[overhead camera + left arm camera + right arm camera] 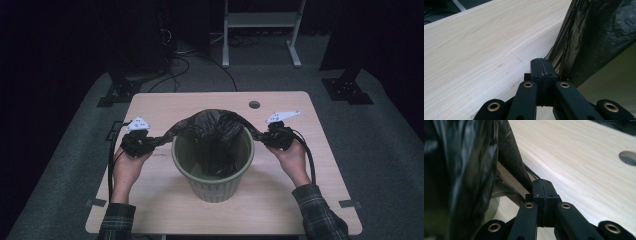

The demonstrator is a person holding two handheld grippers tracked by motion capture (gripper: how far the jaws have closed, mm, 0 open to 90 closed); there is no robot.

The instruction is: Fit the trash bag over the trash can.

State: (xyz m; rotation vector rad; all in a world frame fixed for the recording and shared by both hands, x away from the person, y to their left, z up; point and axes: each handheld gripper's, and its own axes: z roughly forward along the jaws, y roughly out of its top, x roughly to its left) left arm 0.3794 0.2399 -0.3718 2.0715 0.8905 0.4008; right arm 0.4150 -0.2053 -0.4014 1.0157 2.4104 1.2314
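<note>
From the high view the whole setup is plain: a ribbed green bin stands on the pale wooden counter between the two pairs of tongs, with a black plastic bag draped into its mouth and pulled out sideways to each hand. The left tongs pinch one stretched corner of the bag, and the right tongs pinch the opposite corner, so the bag spans from one to the other over the bin's far rim. The left gripper view adds what the high view cannot: the left tongs are pressed fully together, with the glossy, creased bag rising just beside their tips and the bin's green wall beyond. The right gripper view likewise shows the right tongs shut tight, the shiny bag bunched close on one side, and a round hole in the counter farther off.
</note>
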